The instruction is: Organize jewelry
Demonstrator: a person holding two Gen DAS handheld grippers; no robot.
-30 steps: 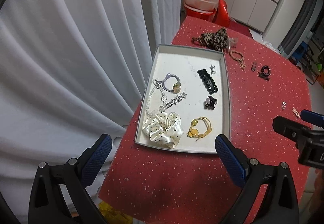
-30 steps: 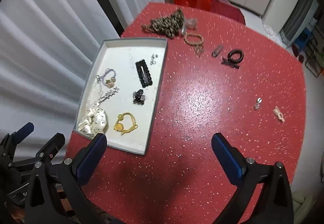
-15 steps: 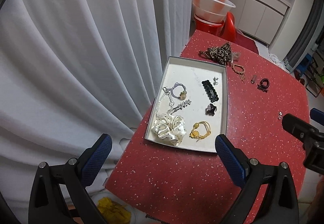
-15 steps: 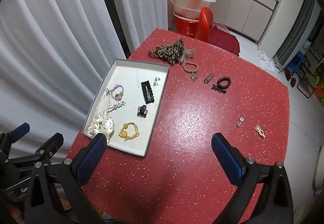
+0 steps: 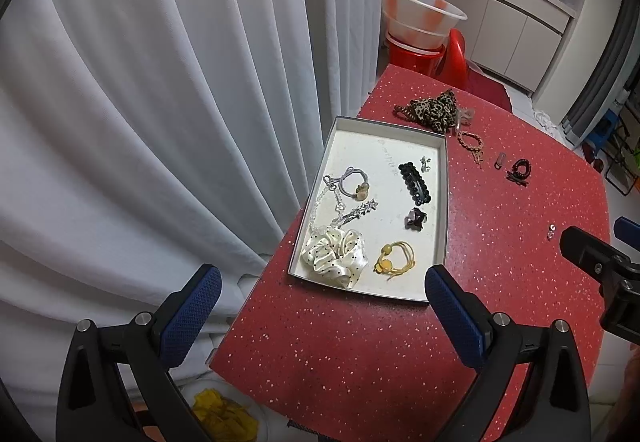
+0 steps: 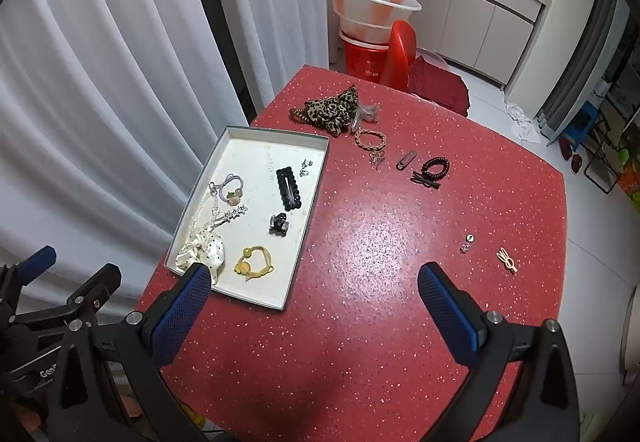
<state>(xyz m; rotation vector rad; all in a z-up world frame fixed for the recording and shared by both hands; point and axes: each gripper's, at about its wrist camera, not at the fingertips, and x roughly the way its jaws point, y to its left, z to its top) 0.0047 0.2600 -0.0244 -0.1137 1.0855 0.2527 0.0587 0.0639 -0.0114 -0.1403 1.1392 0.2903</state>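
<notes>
Well, both the left gripper [image 5: 320,306] and the right gripper [image 6: 316,306] hang spread wide and empty over the near end of the speckled red table [image 6: 360,342]. The shallow grey cardboard tray [image 6: 298,262] on that table holds a polka-dot white scrunchie [image 5: 334,256] and a scalloped black hair clip [image 6: 289,189]; outside it, toward the table's far side, lie a leopard-print scrunchie [image 6: 330,110] and a coiled black hair tie [image 6: 436,167]

Only "Gen", cut off, reads on the left gripper [image 6: 52,274] body.
</notes>
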